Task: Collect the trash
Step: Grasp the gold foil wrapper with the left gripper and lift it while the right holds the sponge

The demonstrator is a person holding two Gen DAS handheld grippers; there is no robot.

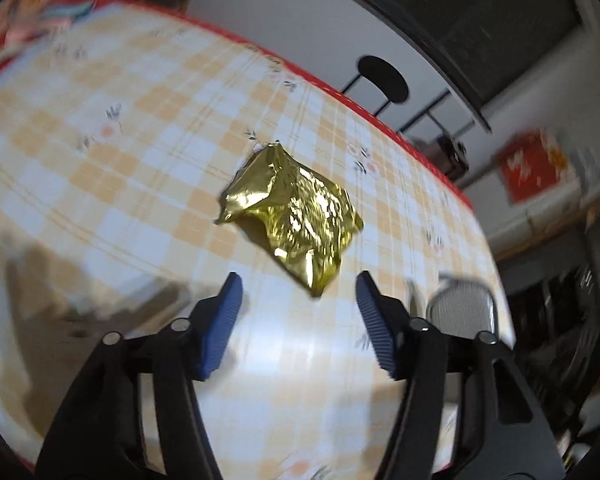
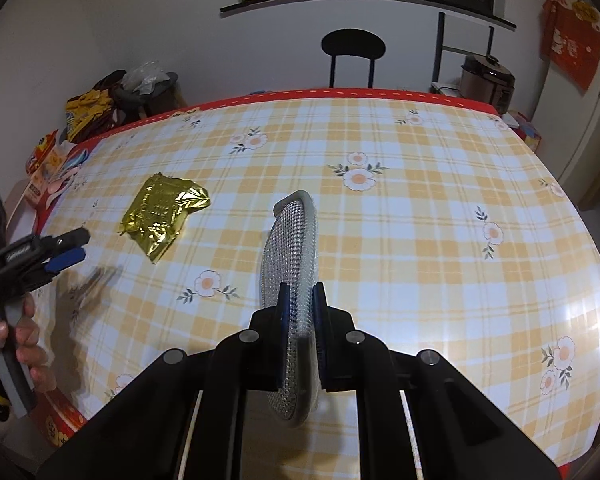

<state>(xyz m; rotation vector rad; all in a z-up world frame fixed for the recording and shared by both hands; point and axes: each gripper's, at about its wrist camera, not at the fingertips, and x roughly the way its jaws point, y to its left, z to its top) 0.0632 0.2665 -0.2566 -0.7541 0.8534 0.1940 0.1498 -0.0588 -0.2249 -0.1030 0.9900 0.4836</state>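
A crumpled gold foil wrapper lies on the yellow checked tablecloth. My left gripper is open, its blue pads just short of the wrapper's near corner, slightly above the table. In the right wrist view the wrapper lies at the left, with the left gripper beside it. My right gripper is shut on a silver mesh bubble-wrap pouch, held upright over the table. The pouch shows at the right edge of the left wrist view.
A black chair stands behind the table's far red edge. Bags and snack packets pile at the far left corner. A rice cooker and a red hanging are at the far right.
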